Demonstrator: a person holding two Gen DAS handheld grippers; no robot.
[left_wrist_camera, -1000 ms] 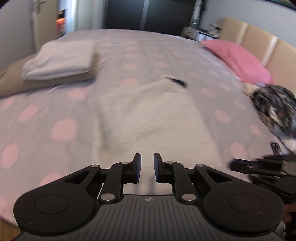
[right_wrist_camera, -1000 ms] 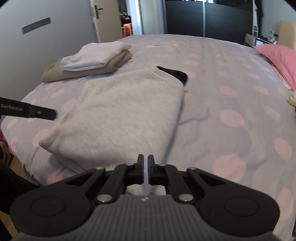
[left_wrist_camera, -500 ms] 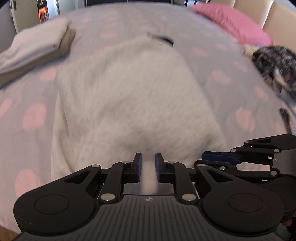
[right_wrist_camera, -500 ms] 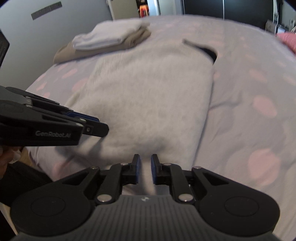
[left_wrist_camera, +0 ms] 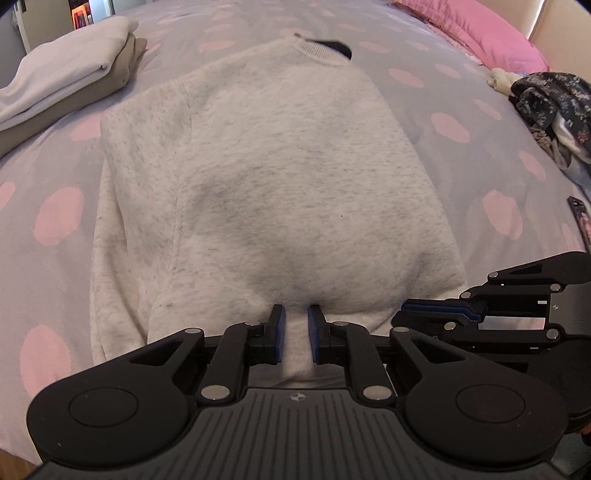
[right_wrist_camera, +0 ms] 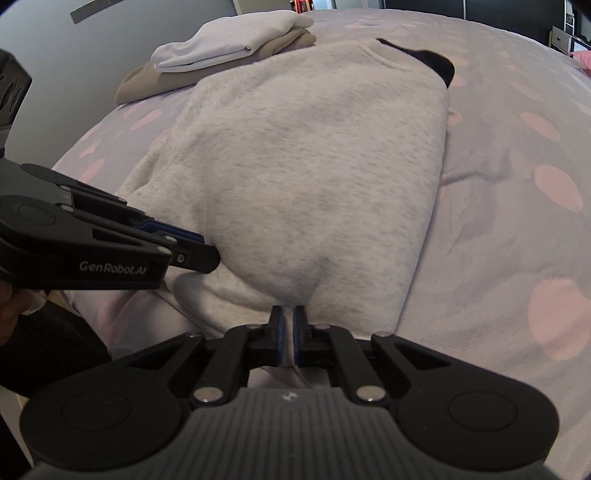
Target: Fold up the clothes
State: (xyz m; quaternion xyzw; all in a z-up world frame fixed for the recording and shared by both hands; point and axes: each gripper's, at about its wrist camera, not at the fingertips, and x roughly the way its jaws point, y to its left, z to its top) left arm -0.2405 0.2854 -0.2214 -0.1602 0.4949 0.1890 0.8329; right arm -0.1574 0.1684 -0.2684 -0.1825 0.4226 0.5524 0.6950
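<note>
Grey sweatshirt [left_wrist_camera: 280, 177] lying folded lengthwise on the spotted bedspread [left_wrist_camera: 55, 218], collar [left_wrist_camera: 317, 50] at the far end, hem at the near edge of the bed. Left gripper [left_wrist_camera: 295, 325] at the hem, jaws a narrow gap apart with a ridge of grey cloth bunched between them; cannot tell whether truly pinched. Right gripper [right_wrist_camera: 288, 325] just beside it on the same hem, jaws nearly closed on a thin fold of cloth. Fabric puckered into a dip ahead of each tip. Folded white and beige stack [left_wrist_camera: 62, 77] far left, well apart. Pink pillow [left_wrist_camera: 491, 33] far right; dark patterned heap [left_wrist_camera: 554, 107] near it.
</note>
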